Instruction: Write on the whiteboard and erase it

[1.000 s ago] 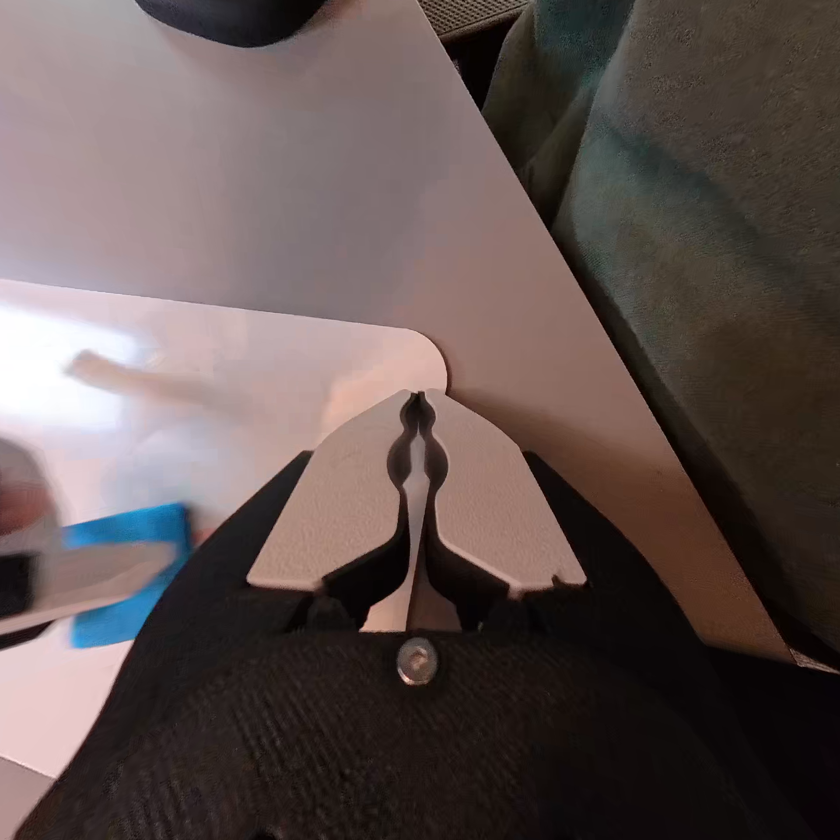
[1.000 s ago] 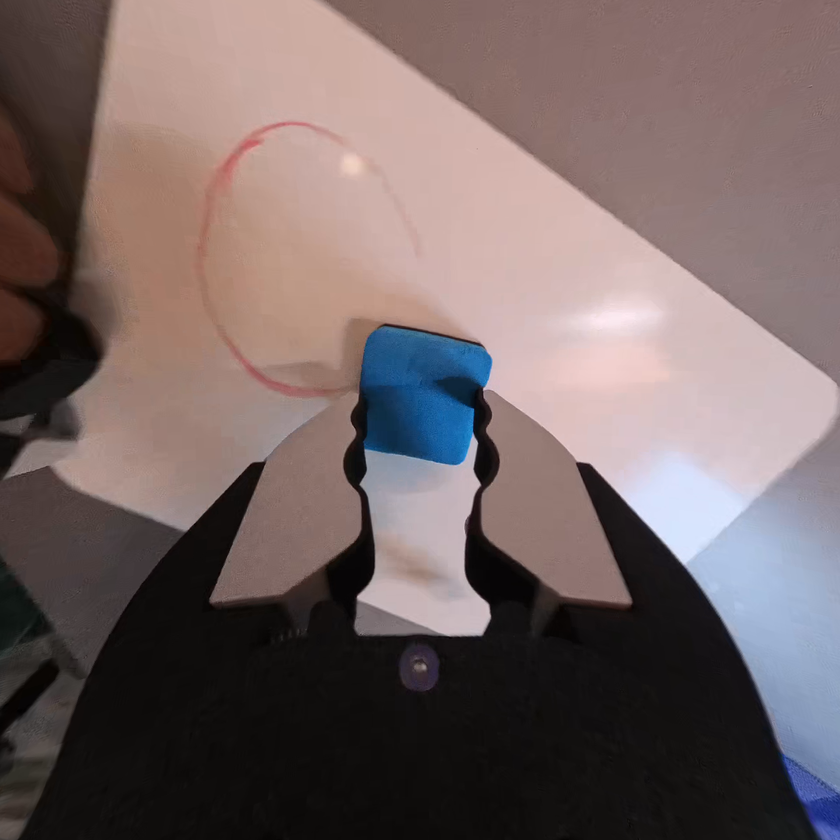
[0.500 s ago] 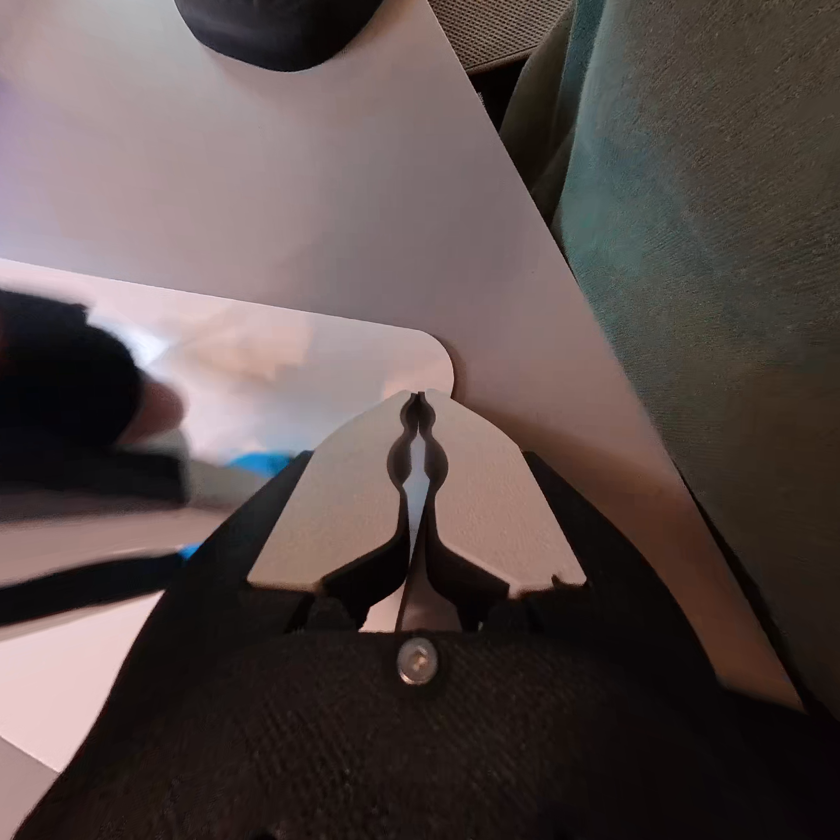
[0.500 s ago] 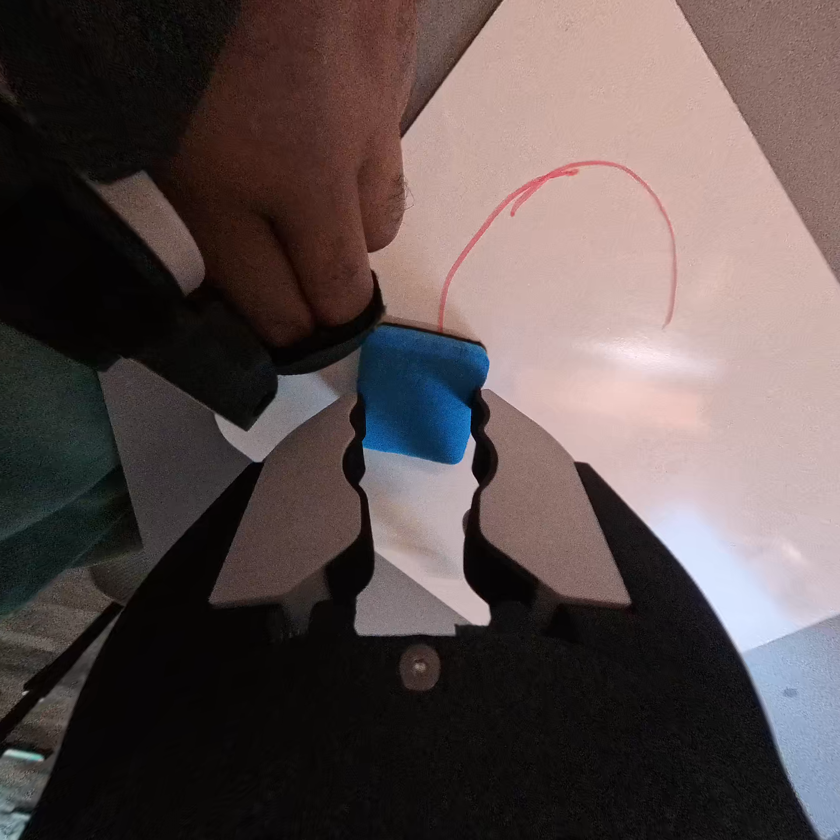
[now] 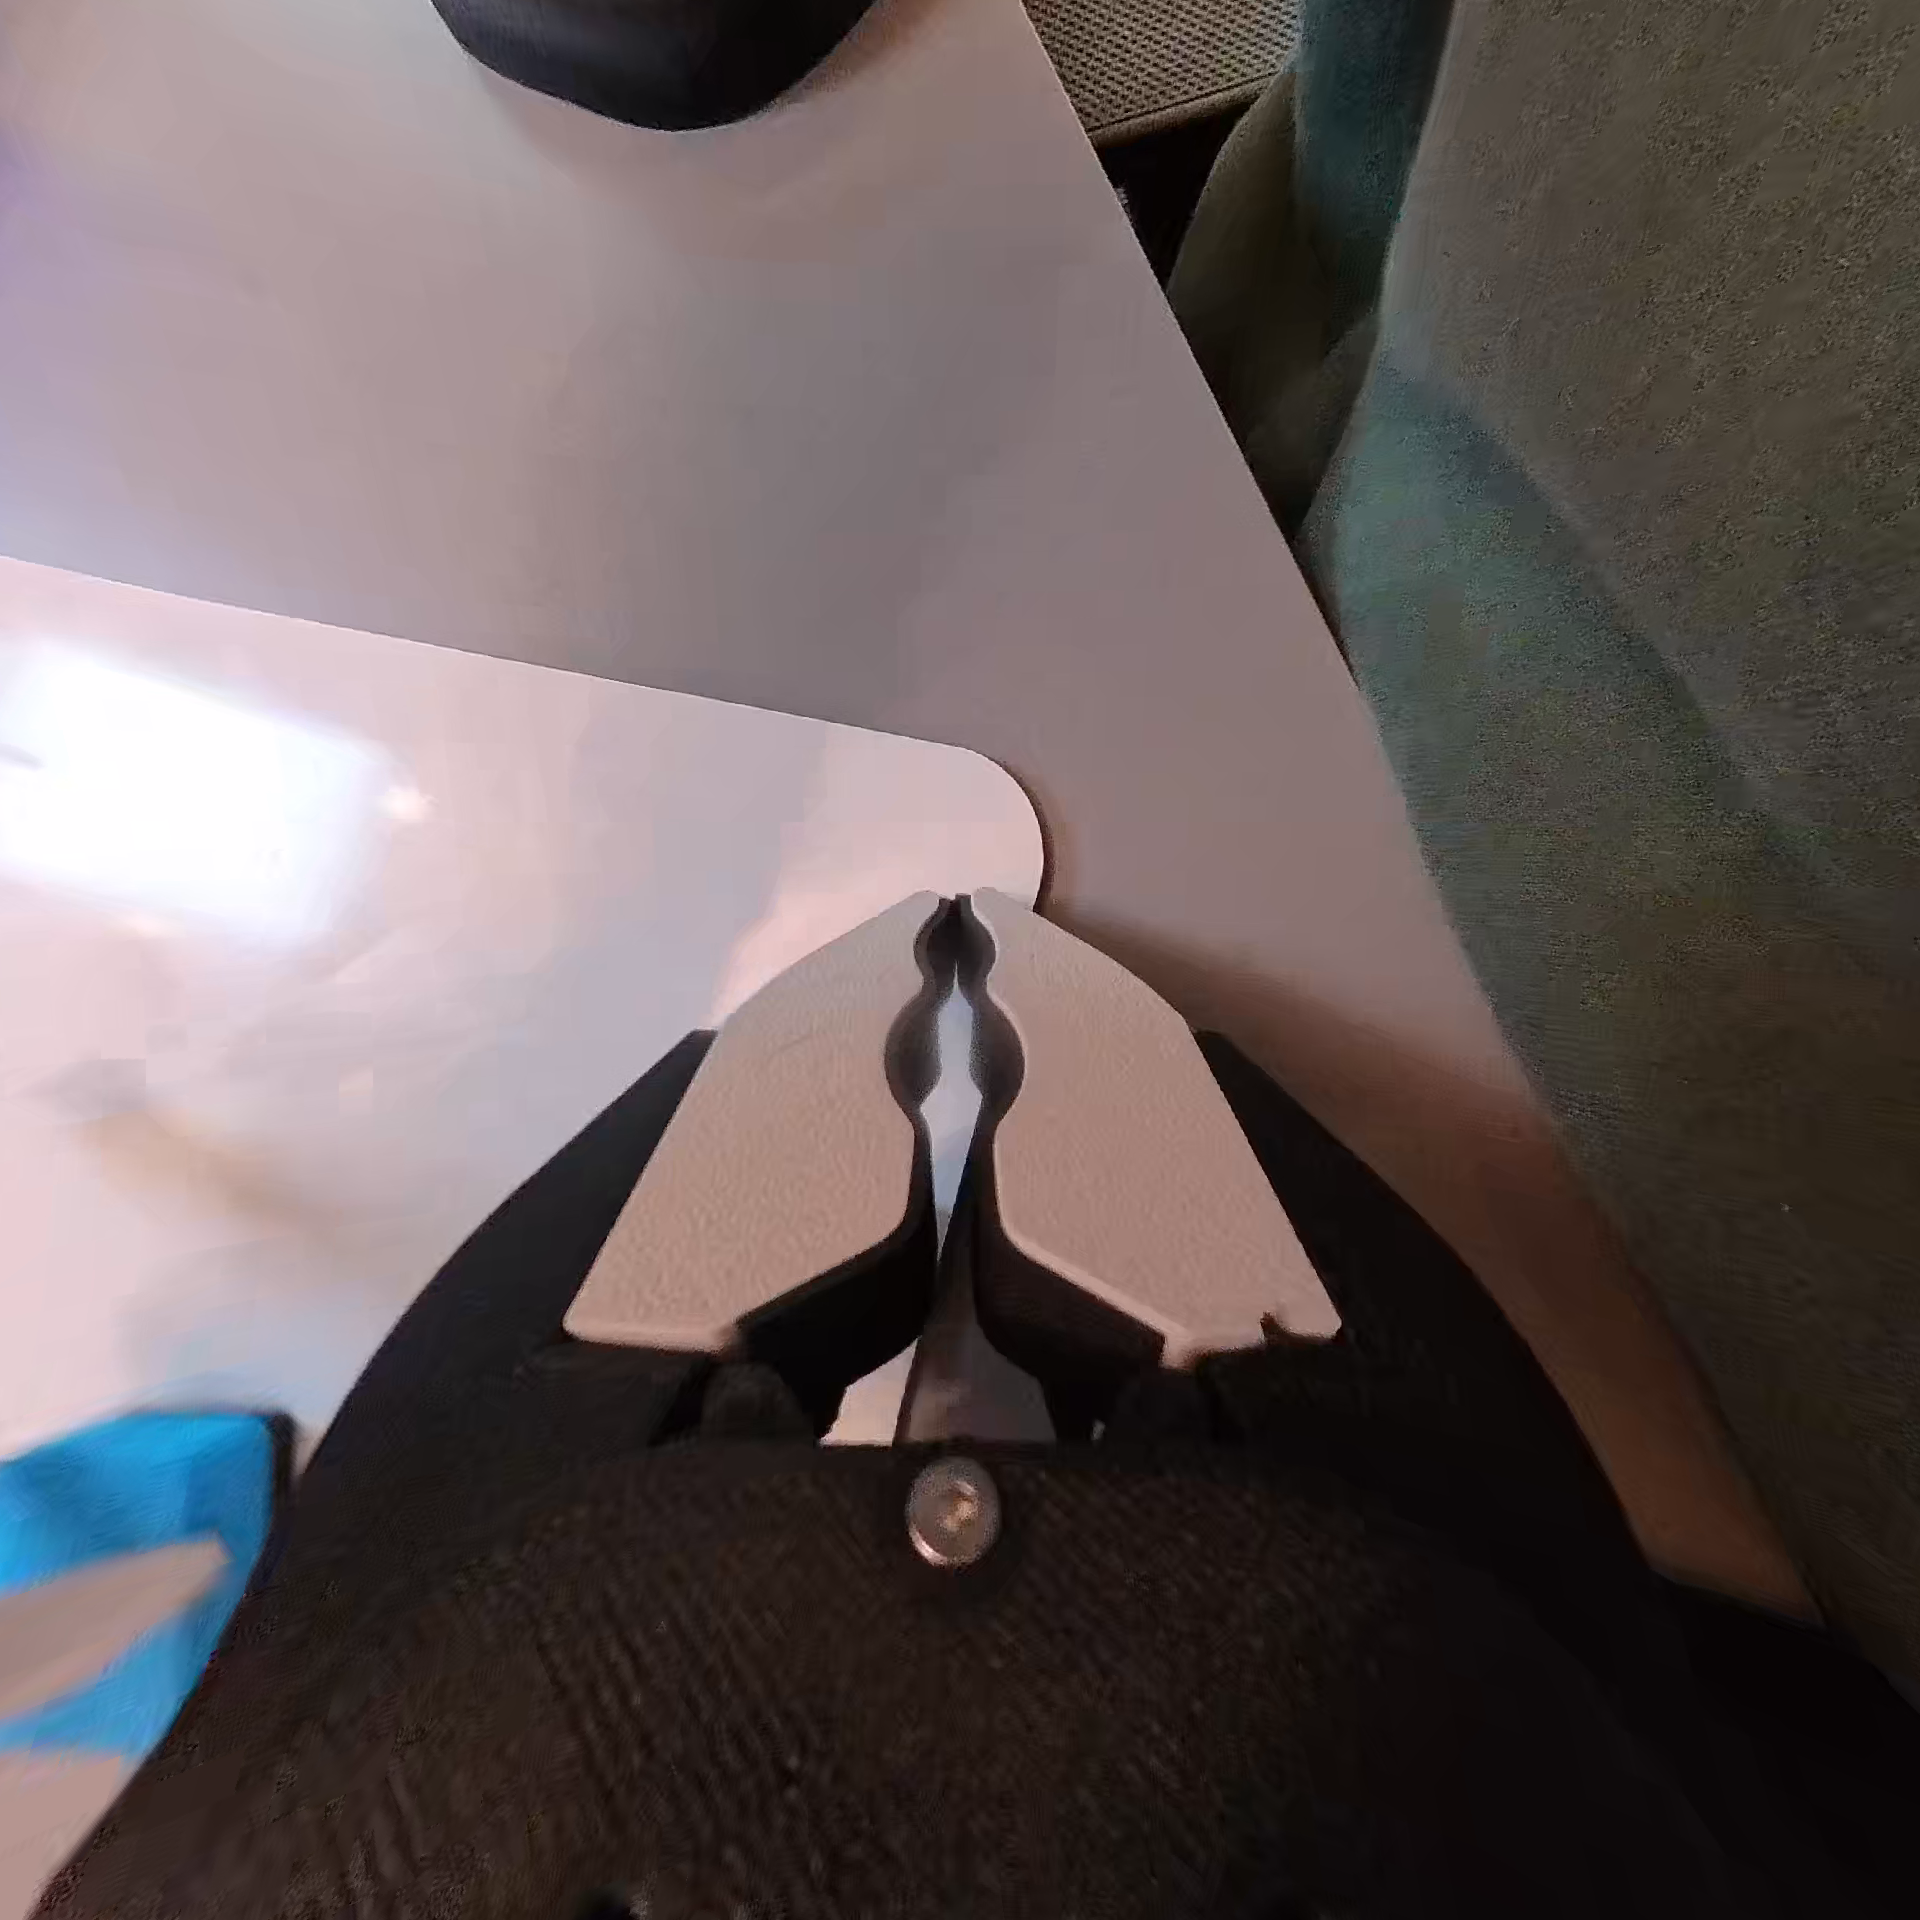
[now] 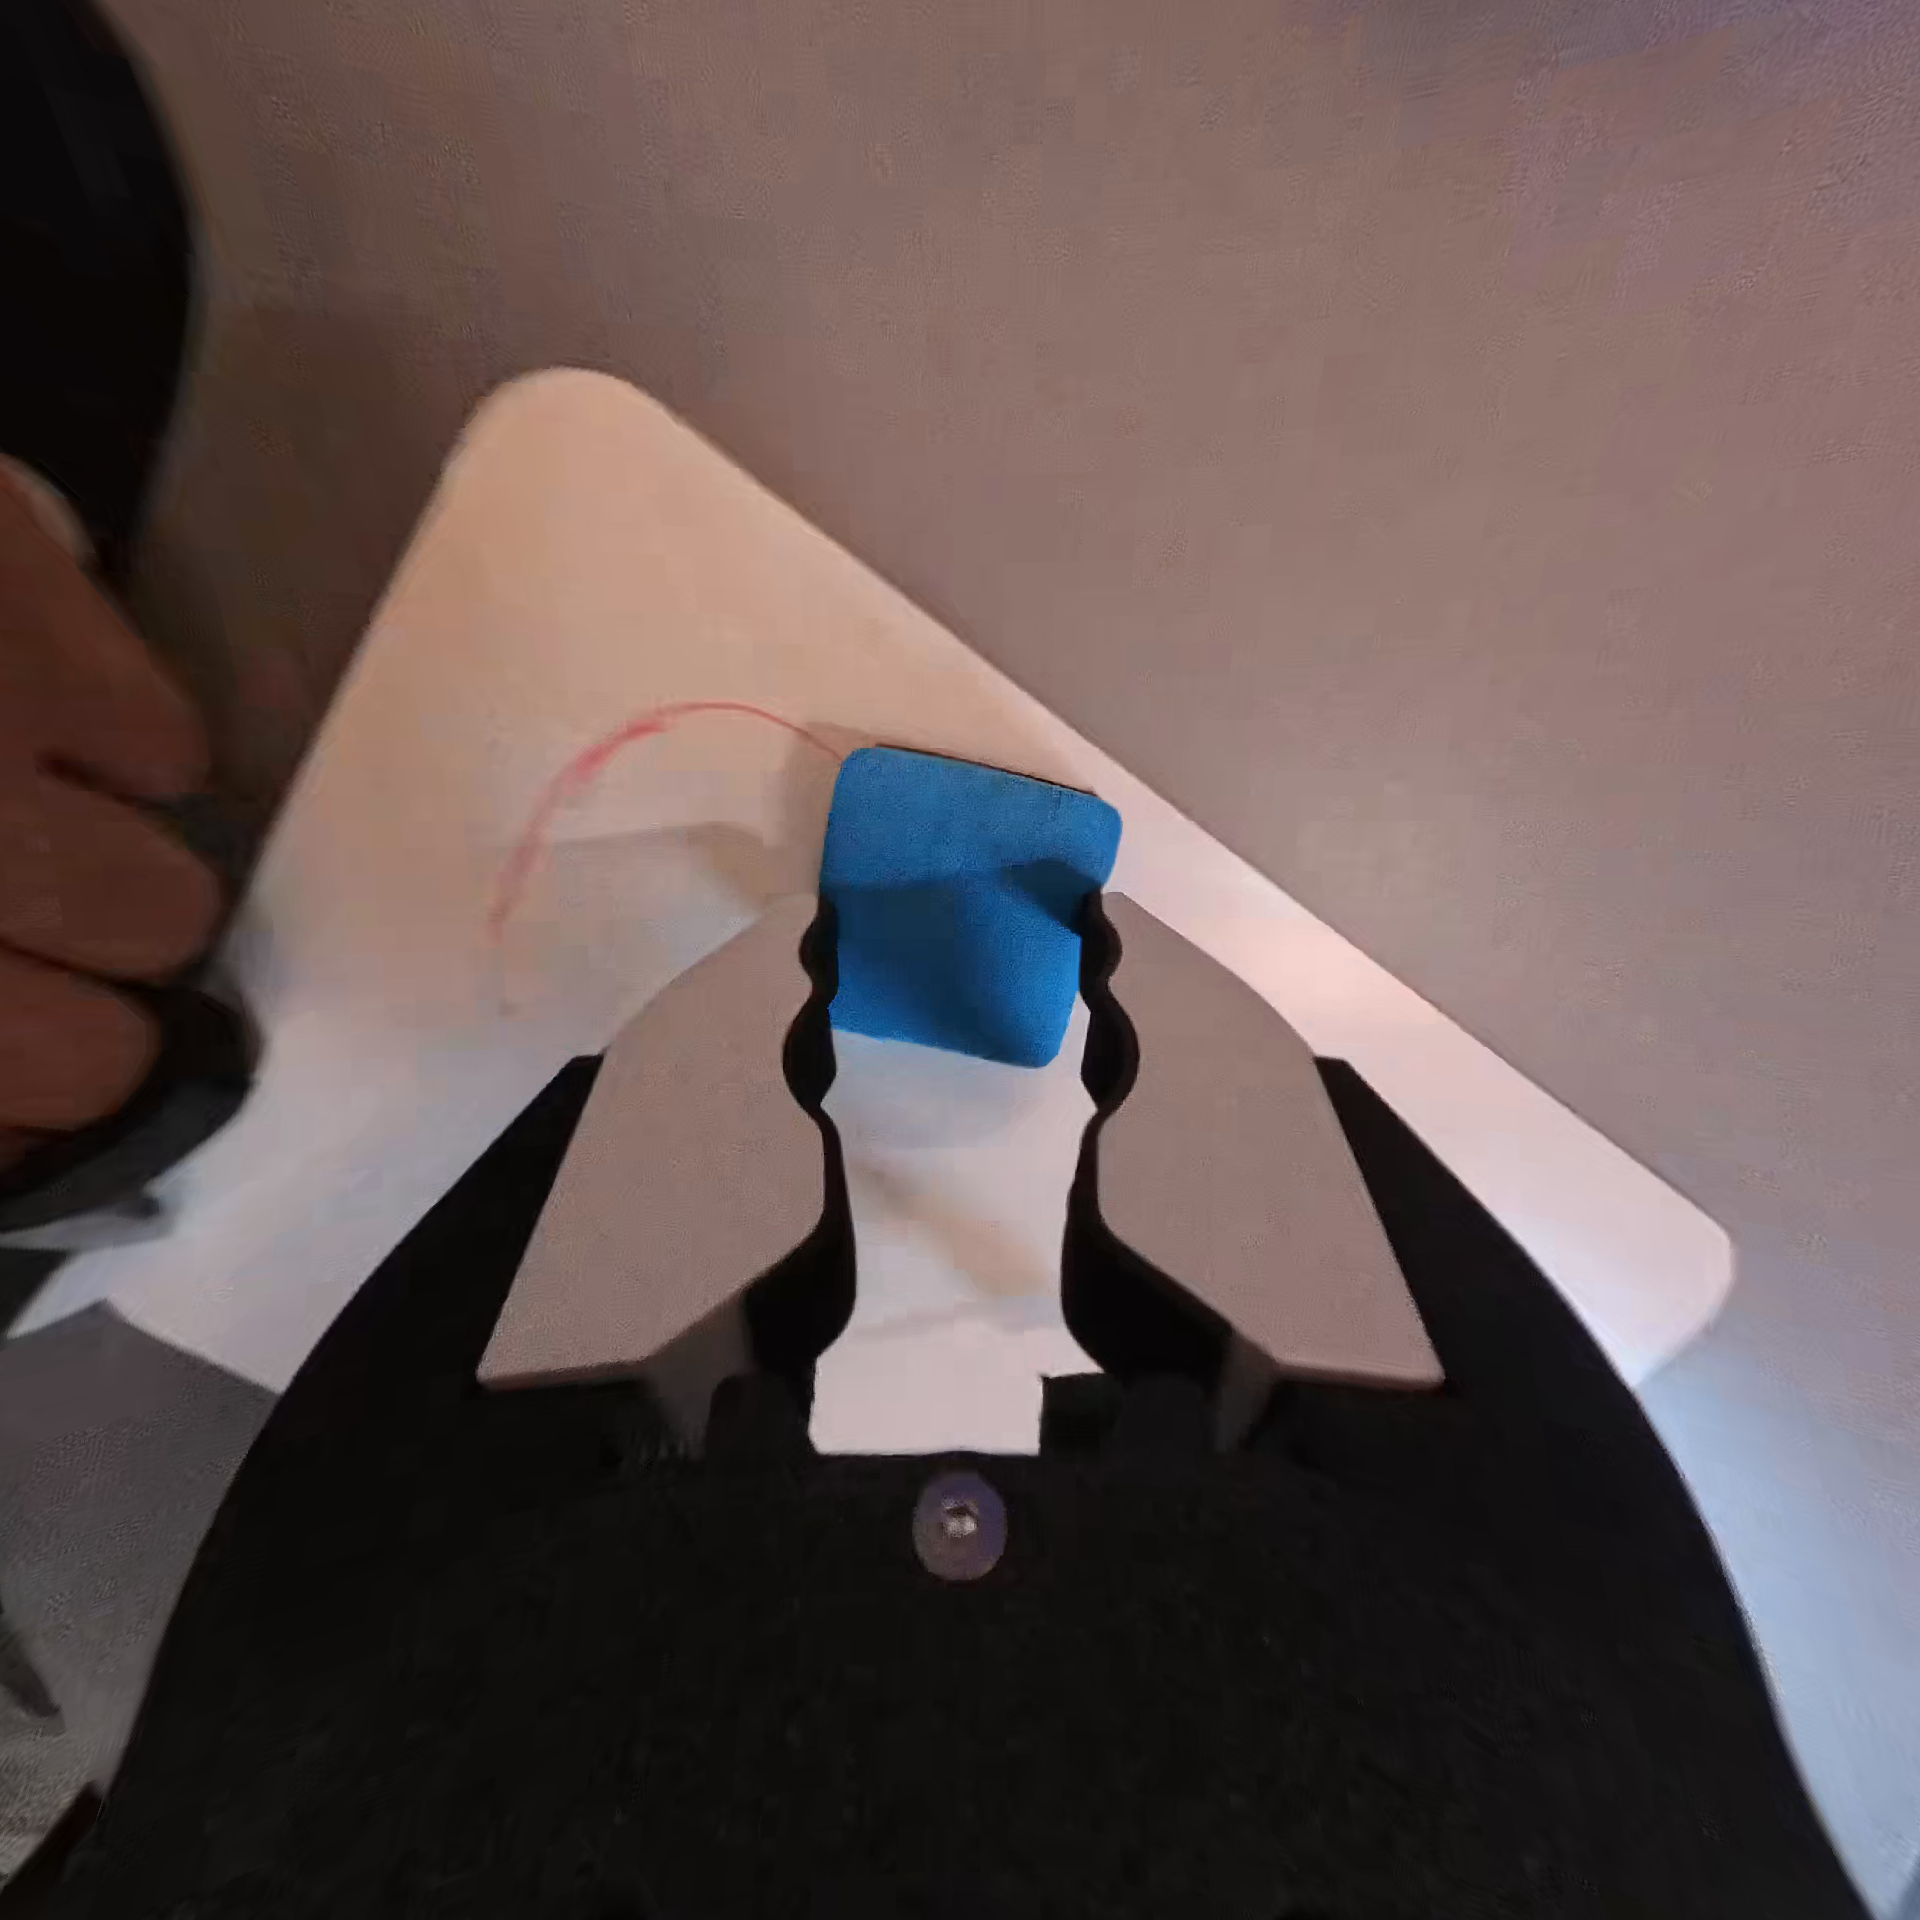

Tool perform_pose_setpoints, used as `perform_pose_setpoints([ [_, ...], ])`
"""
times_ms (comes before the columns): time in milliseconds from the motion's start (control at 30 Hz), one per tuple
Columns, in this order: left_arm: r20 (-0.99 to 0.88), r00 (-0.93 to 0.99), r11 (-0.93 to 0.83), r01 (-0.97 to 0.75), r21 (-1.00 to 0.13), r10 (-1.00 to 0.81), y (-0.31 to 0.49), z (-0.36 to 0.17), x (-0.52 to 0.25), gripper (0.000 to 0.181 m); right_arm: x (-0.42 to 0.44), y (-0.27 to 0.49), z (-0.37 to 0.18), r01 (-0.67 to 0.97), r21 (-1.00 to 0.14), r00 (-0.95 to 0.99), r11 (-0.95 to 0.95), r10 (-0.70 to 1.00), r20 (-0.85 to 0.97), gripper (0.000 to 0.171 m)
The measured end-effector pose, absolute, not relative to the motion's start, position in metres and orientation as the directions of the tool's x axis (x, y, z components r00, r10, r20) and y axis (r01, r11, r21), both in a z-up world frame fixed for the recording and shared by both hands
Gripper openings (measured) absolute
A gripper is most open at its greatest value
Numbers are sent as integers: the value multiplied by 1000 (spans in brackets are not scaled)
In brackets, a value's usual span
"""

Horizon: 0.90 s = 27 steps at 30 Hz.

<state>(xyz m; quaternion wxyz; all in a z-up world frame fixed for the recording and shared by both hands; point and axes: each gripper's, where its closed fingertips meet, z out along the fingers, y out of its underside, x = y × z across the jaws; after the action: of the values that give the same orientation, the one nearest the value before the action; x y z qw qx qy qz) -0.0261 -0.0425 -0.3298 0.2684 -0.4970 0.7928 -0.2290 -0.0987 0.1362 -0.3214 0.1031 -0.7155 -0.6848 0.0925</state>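
Note:
The white whiteboard (image 6: 644,582) lies flat on a grey table (image 6: 1247,416). My right gripper (image 6: 956,914) is shut on a blue eraser (image 6: 966,883) and holds it down on the board. A short red arc (image 6: 582,790) remains on the board, to the left of the eraser. My left gripper (image 5: 956,902) is shut, with nothing visible between its jaws, its tips over the whiteboard's rounded corner (image 5: 997,821). In the left wrist view the blurred eraser (image 5: 125,1496) shows at the lower left. A hand (image 6: 83,883) holds the left gripper at the board's left edge.
The table's edge (image 5: 1299,582) runs diagonally in the left wrist view, with green-teal fabric (image 5: 1662,727) beyond it. A dark rounded object (image 5: 644,52) sits at the far end of the table. Tip to tip, the grippers are about 20 cm apart.
My right gripper has swept the eraser back and forth across the board. The red loop has shrunk to a short arc. My left gripper has stayed shut at the board's corner.

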Motion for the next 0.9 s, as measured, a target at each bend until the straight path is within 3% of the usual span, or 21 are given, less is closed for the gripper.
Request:
perform_pose_setpoints([
  [67, -197, -360, 399, -664, -632, -912, -43, -330, -26, 1, -74, 145, -321, 969, -232, 84, -86, 996, -16, 45],
  [167, -194, -359, 396, -663, -635, -913, -43, -330, -26, 1, -71, 78, -321, 977, -197, -98, 78, 991, -93, 45],
  [233, -203, -352, 397, -662, -636, -914, -42, -330, -26, 0, -98, 60, -322, 956, -234, -196, 176, 979, -65, 46],
  [333, -260, -327, 416, -641, -645, -908, -40, -330, -29, 0, -128, 102, -322, 940, -327, -108, 95, 994, -21, 46],
  [433, -273, -317, 418, -636, -649, -908, -38, -330, -31, 0, -95, 110, -322, 962, -256, -104, 91, 994, -38, 46],
  [500, -278, -321, 423, -637, -644, -905, -38, -330, -30, 0, -78, 70, -321, 955, -224, -224, 196, 968, -108, 45],
  [600, -270, -327, 423, -639, -642, -905, -40, -331, -30, 1, -99, 49, -322, 909, -181, -389, 375, 920, -45, 46],
  [700, -287, -325, 433, -633, -641, -901, -40, -331, -30, 1, -131, 98, -322, 938, -299, -196, 174, 979, -45, 46],
  [733, -290, -325, 435, -635, -639, -900, -40, -331, -31, 1, -123, 112, -322, 944, -284, -185, 169, 982, -29, 46],
  [900, -284, -334, 437, -631, -642, -899, -42, -332, -30, 0, -84, 54, -322, 917, -221, -366, 333, 922, -130, 45],
])
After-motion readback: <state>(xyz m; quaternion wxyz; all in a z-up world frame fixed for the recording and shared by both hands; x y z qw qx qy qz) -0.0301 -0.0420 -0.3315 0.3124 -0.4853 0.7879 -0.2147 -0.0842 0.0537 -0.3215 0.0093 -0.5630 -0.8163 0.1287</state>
